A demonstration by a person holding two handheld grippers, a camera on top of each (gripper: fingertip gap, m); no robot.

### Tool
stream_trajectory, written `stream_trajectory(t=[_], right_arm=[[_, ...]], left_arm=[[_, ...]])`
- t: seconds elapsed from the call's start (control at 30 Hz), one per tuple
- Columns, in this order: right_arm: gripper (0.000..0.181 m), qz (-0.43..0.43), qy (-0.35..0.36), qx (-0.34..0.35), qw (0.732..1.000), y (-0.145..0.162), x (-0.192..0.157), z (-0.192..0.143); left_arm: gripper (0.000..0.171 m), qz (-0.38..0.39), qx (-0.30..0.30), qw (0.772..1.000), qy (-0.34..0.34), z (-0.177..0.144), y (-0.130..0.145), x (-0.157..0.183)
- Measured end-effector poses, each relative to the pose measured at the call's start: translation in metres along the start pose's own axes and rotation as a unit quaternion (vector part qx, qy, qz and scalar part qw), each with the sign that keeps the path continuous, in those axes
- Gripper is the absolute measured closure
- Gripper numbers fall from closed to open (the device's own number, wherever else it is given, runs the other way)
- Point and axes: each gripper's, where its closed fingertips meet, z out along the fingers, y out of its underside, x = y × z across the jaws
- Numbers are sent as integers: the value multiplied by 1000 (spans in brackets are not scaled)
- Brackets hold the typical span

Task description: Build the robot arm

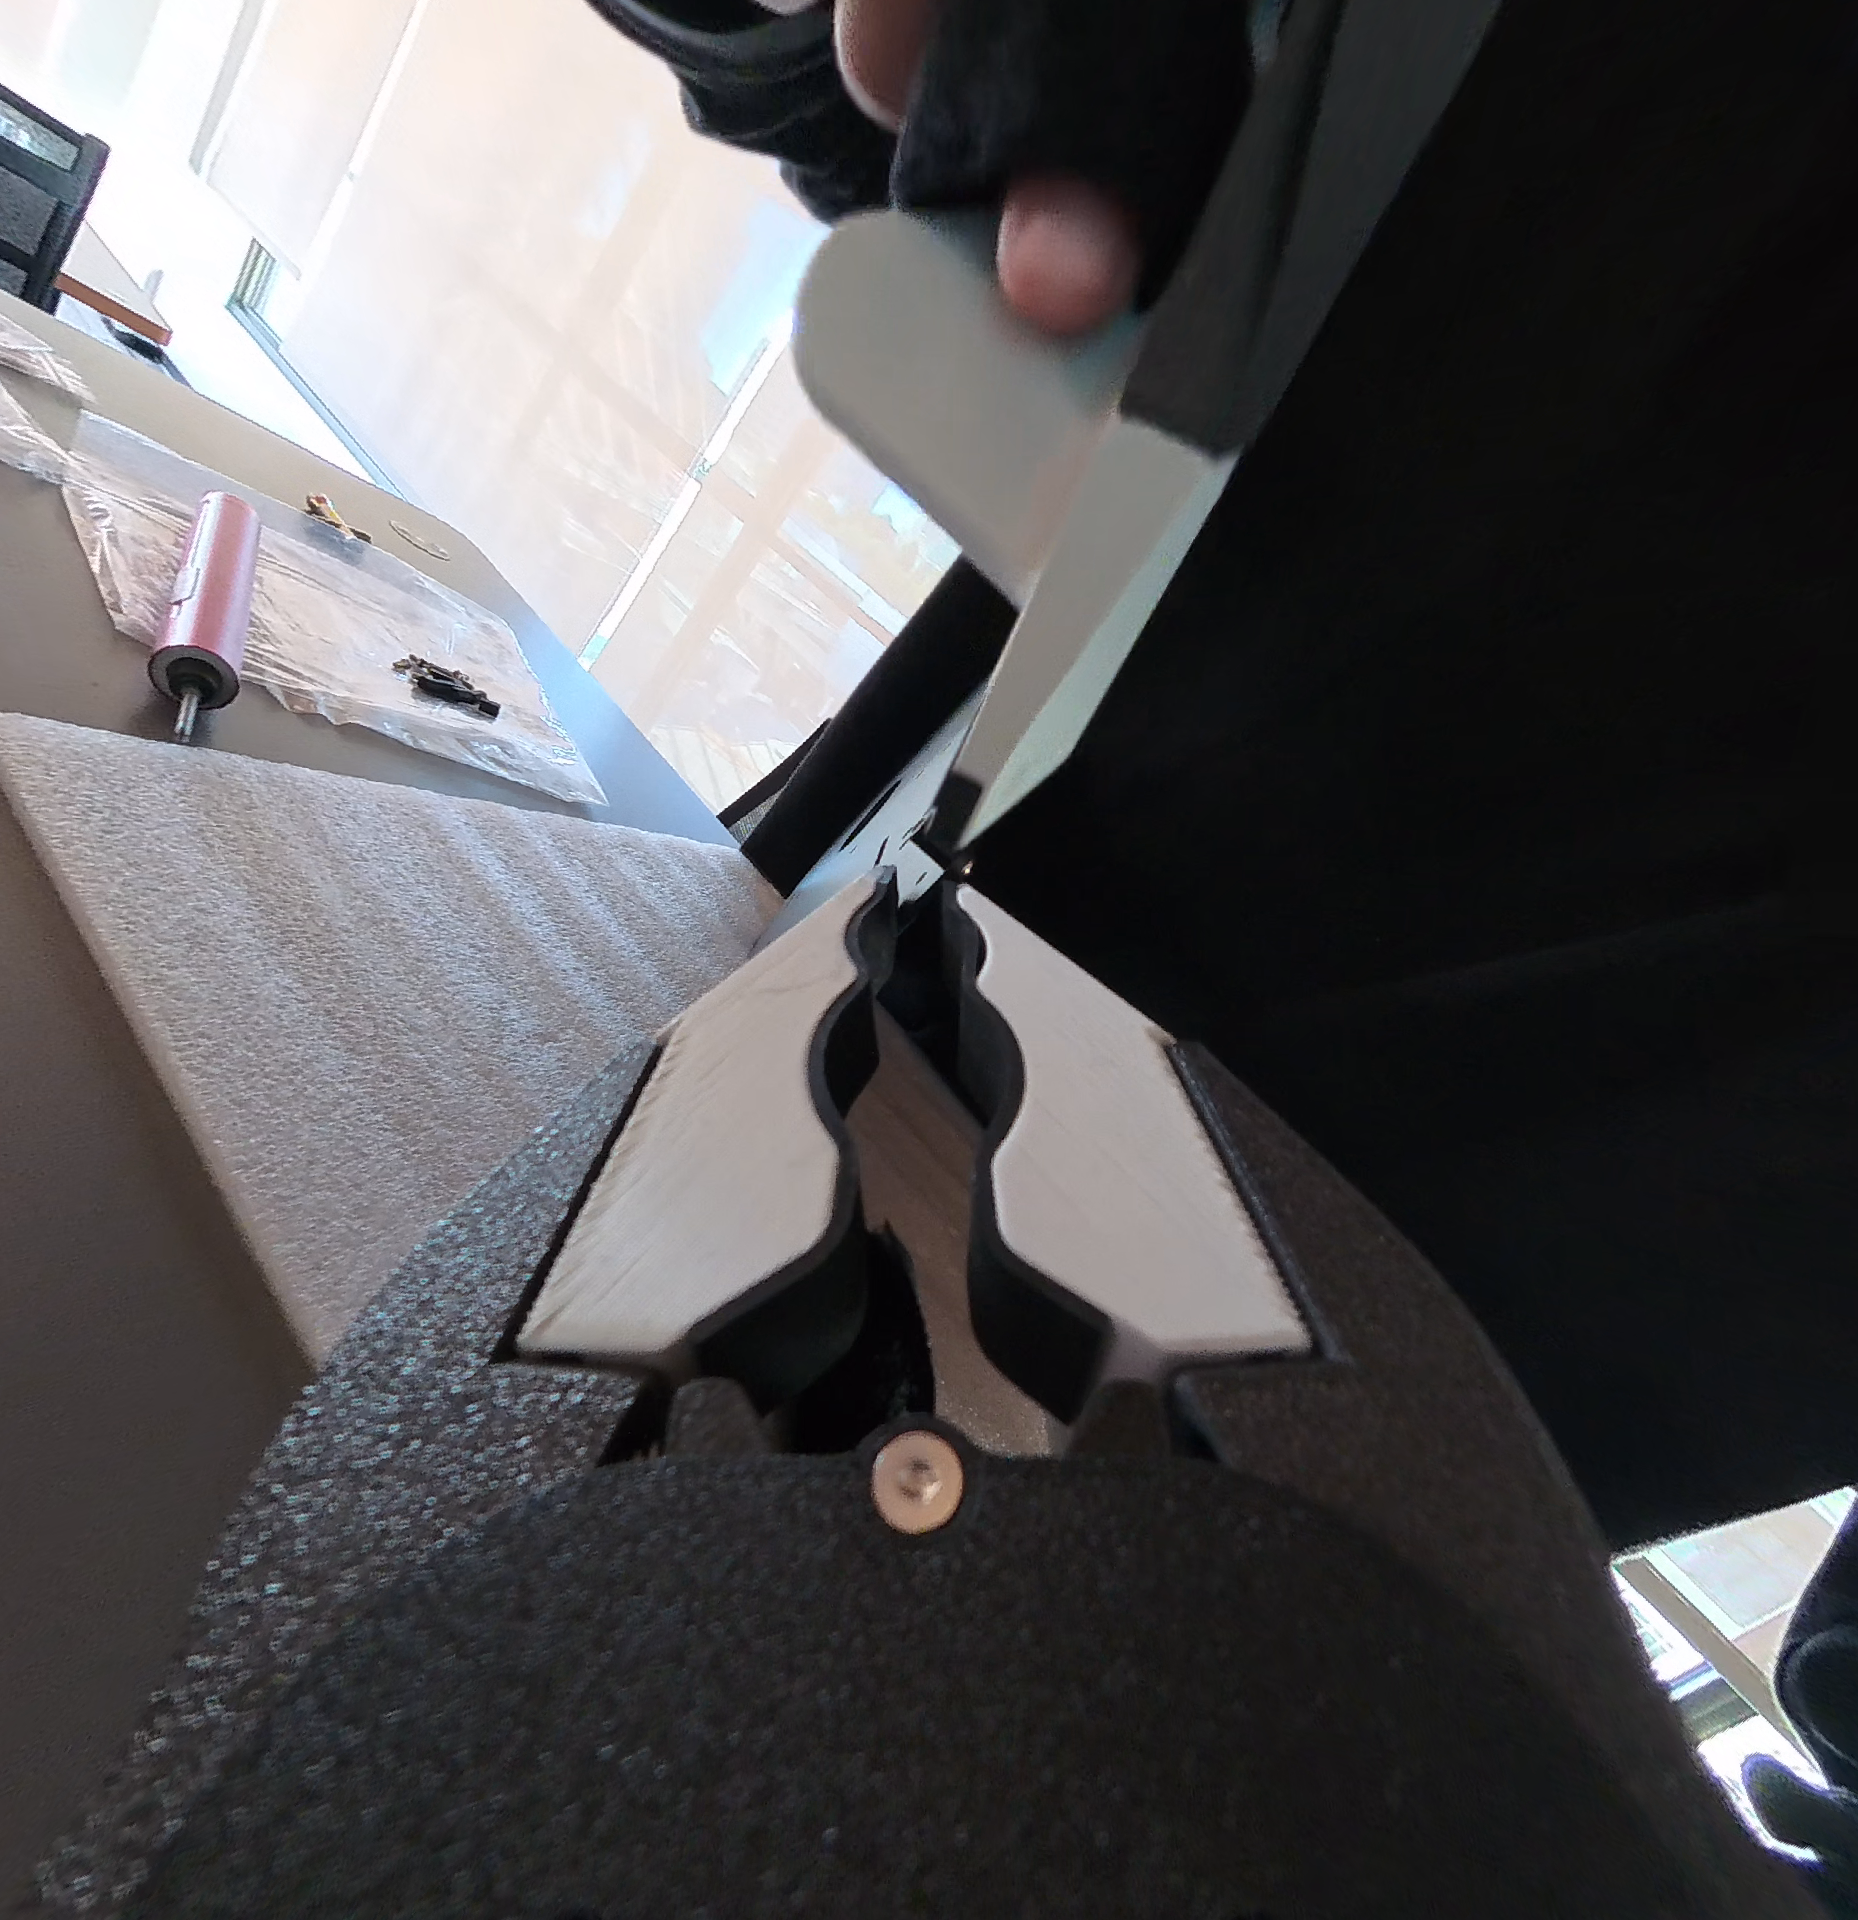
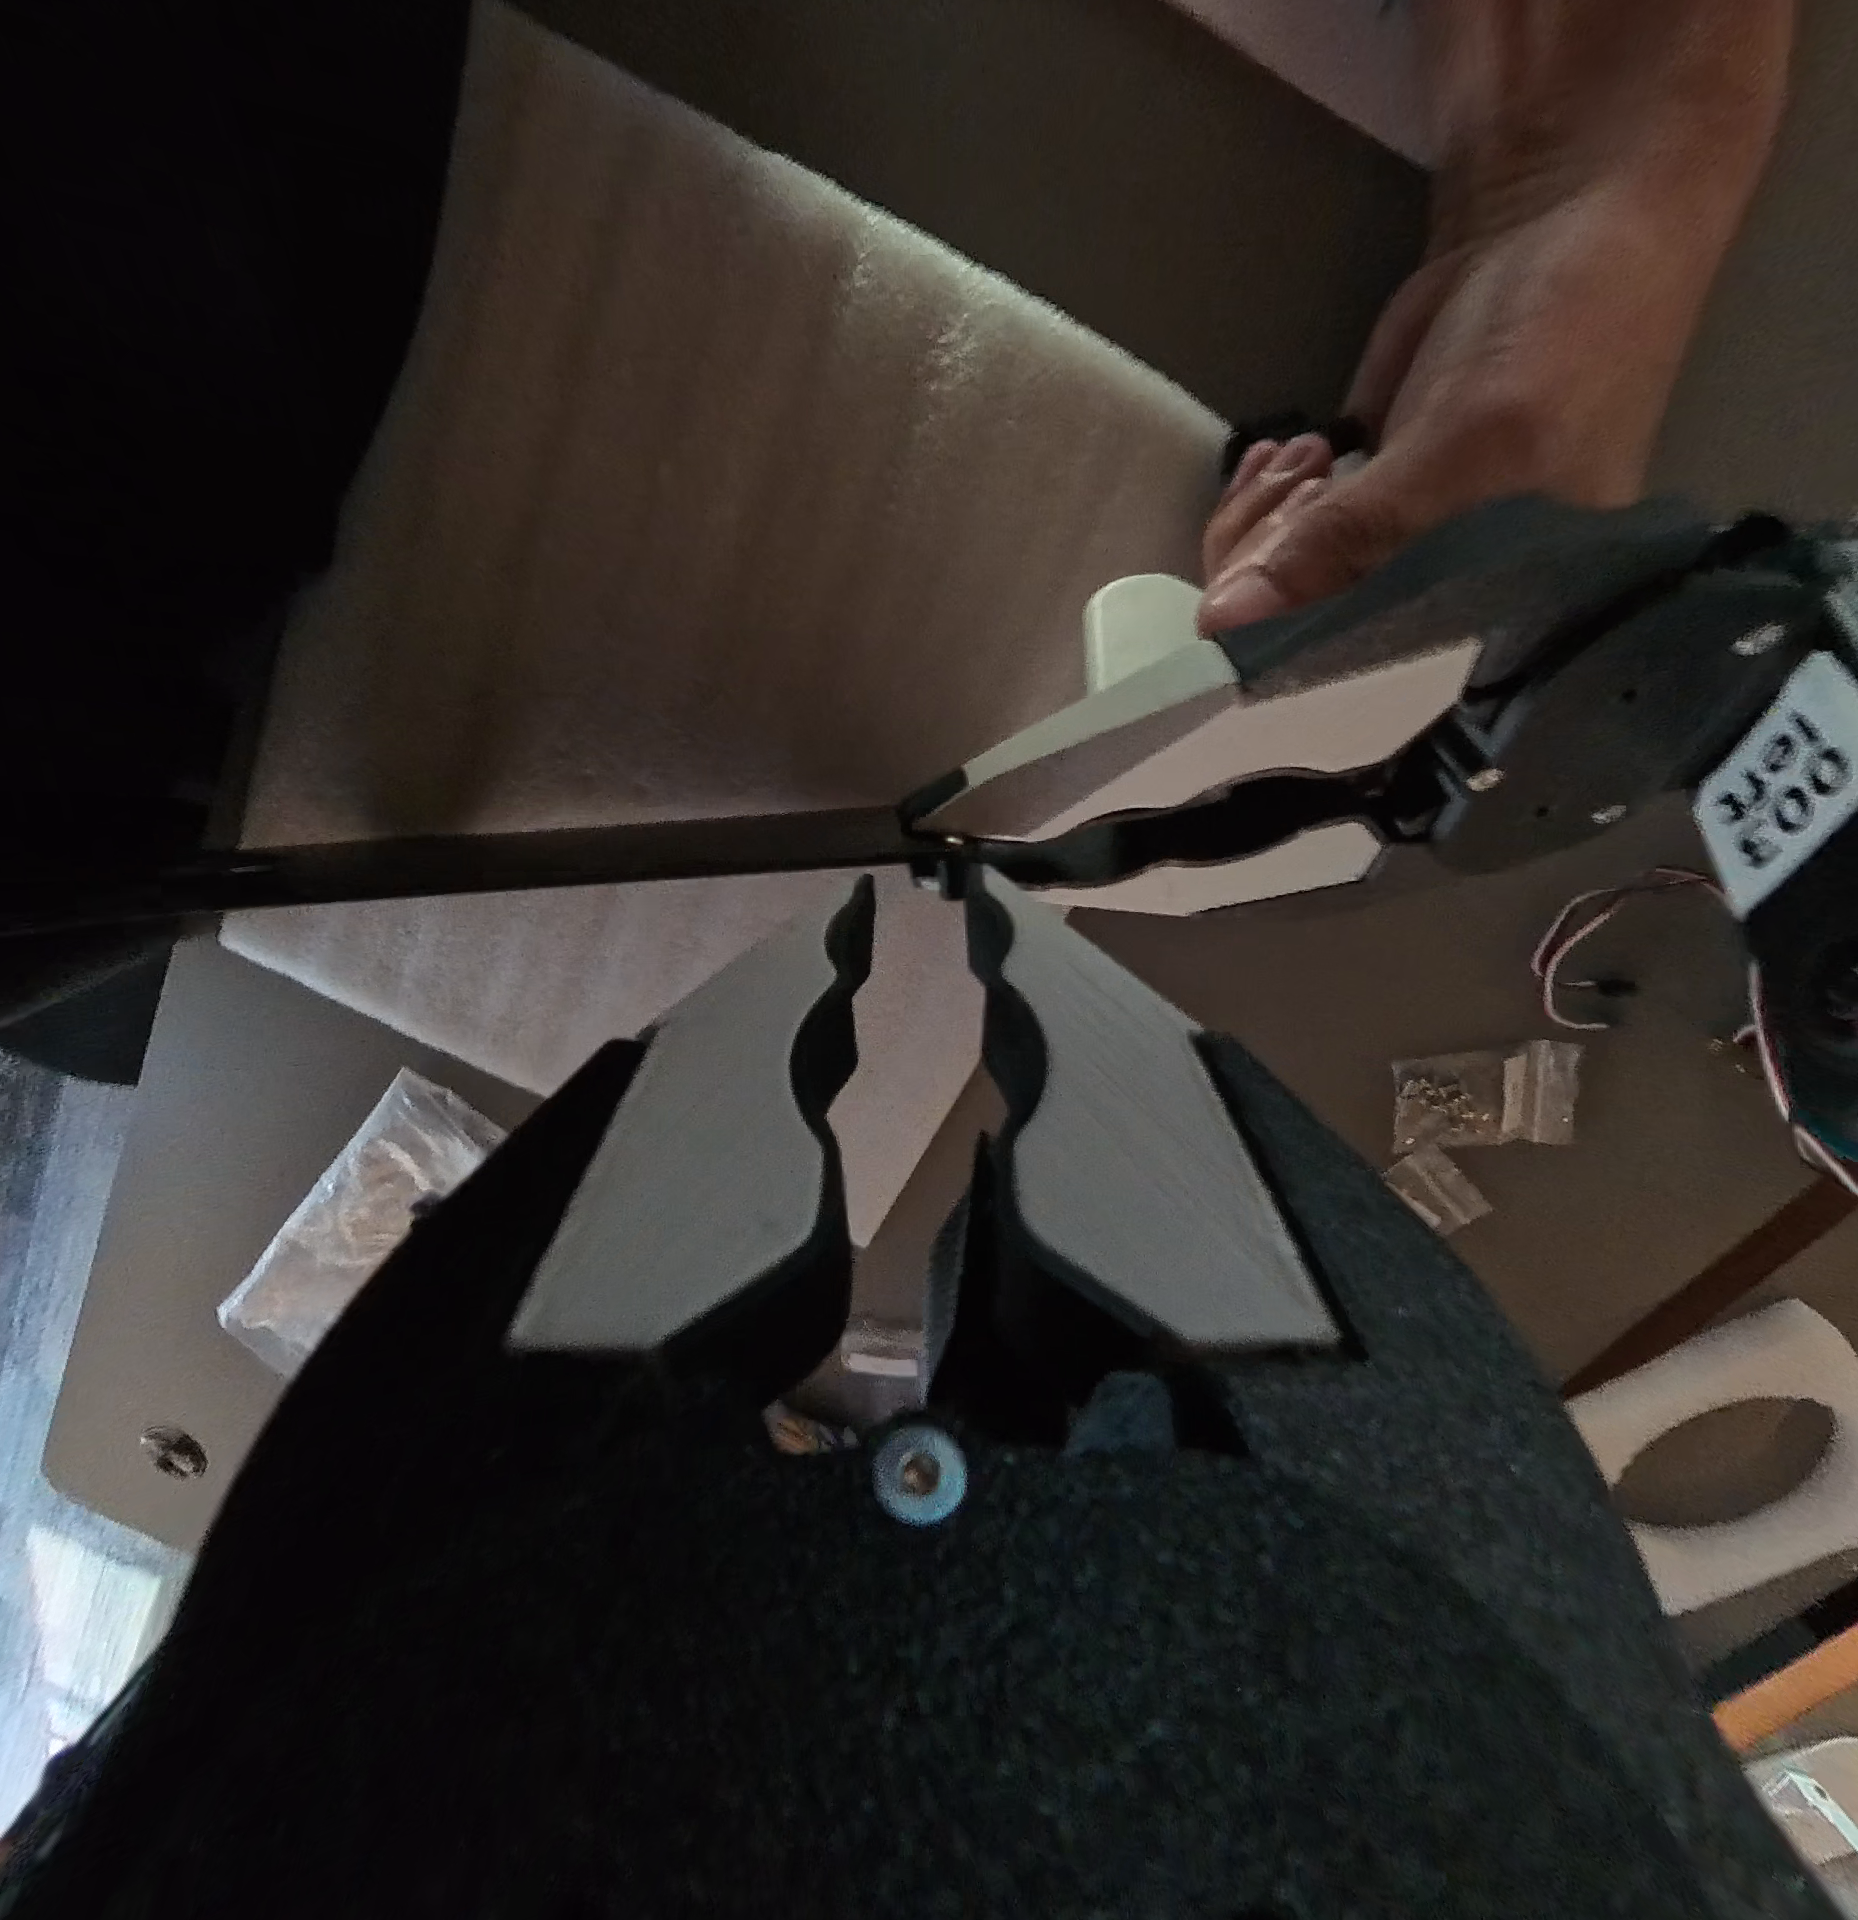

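Over the foam pad's [image 2: 696, 468] edge, the left gripper [image 1: 921, 896] pinches the tip of a thin, seemingly stiff, light black bar [image 2: 540, 857]; whether the right gripper [image 2: 920, 894] grips cannot be told.

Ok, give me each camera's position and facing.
Left wrist: on the left gripper, looking along its fingers over the foam toward windows; right gripper and right hand ahead.
Right wrist: on the right gripper, looking down at the foam; left gripper and left hand enter from right.
Shared: foam, both grippers, the black bar the left one pinches.
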Motion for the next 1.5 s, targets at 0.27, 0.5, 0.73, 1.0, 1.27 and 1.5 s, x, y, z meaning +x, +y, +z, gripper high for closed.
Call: stream_trajectory(t=[0.27, 0.5, 0.73, 1.0, 1.27, 1.5], right_arm=[[158, -14, -8, -15, 1000, 4, -3, 9], [165, -15, -8, -16, 1000, 1, -2, 0], [164, -18, 8, -29, 999, 2, -1, -3], [153, -15, 6, -39, 999, 6, -5, 10], [155, -7, 1, -37, 999, 5, -4, 6], [162, 0, 0, -38, 999, 5, 0, -3]], left_arm=[[165, 2, -2, 1000, 1, 0, 1, 1], [165, 2, -4, 1000, 1, 0, 1, 1], [165, 2, 0, 1000, -2, 0, 0, 0], [165, 3, 0, 1000, -4, 0, 0, -1], [165, 2, 0, 1000, -3, 0, 0, -1], [165, 1, 1, 1000, -5, 0, -1, -2]])
